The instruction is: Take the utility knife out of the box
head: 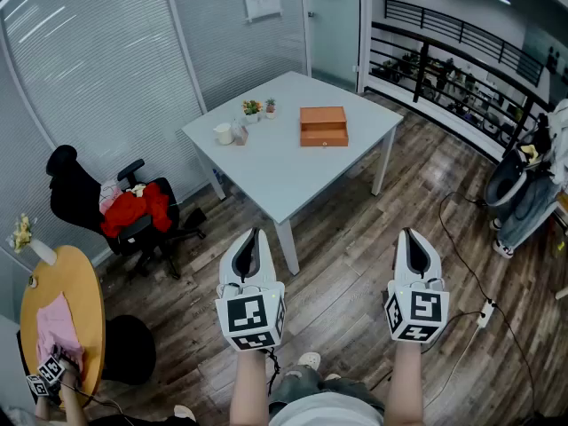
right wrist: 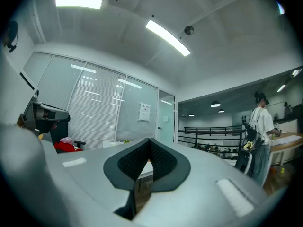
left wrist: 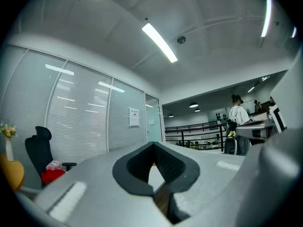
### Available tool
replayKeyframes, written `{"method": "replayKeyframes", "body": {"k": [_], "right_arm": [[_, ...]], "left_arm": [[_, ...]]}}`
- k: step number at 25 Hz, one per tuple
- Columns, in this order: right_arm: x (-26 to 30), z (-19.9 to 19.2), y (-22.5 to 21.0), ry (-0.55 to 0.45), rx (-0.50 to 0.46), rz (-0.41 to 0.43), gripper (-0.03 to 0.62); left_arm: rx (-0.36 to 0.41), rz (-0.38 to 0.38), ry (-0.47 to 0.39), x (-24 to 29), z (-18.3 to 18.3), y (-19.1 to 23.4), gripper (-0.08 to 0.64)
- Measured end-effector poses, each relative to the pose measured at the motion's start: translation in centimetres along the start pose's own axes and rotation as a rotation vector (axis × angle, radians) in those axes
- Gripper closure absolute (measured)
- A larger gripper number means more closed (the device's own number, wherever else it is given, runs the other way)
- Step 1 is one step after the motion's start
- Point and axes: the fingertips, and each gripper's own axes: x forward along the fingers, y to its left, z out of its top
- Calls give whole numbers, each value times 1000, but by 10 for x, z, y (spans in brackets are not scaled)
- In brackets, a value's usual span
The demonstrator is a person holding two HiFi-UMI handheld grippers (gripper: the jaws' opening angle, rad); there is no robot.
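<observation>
An orange-brown box sits with its lid down on the white table, towards the far right corner. No utility knife shows in any view. Both grippers hang over the wooden floor, well short of the table and pointing towards it. My left gripper is shut, its tips meeting with nothing between them, as its own view confirms. My right gripper is likewise shut and empty. The box lies ahead, between the two grippers' lines.
On the table's left end stand a white cup and small potted plants. An office chair with a red garment and a round wooden table are at left. Cables and a power strip lie on the floor at right. A person stands far off.
</observation>
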Motion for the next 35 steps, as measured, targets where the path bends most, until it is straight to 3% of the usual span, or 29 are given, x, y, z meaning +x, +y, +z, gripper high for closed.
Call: {"method": "replayKeyframes", "body": {"k": [21, 24, 29, 35], "right_arm": [[39, -5, 7, 16, 25, -11, 568], [51, -6, 10, 16, 26, -17, 525], [72, -7, 25, 26, 21, -12, 353], [86, -10, 37, 28, 25, -11, 307]], "left_arm": [[-10, -13, 8, 37, -7, 18, 560], [-5, -25, 7, 48, -9, 24, 560], [0, -43, 15, 68, -14, 39, 560], [-12, -61, 31, 88, -25, 50, 560]]}}
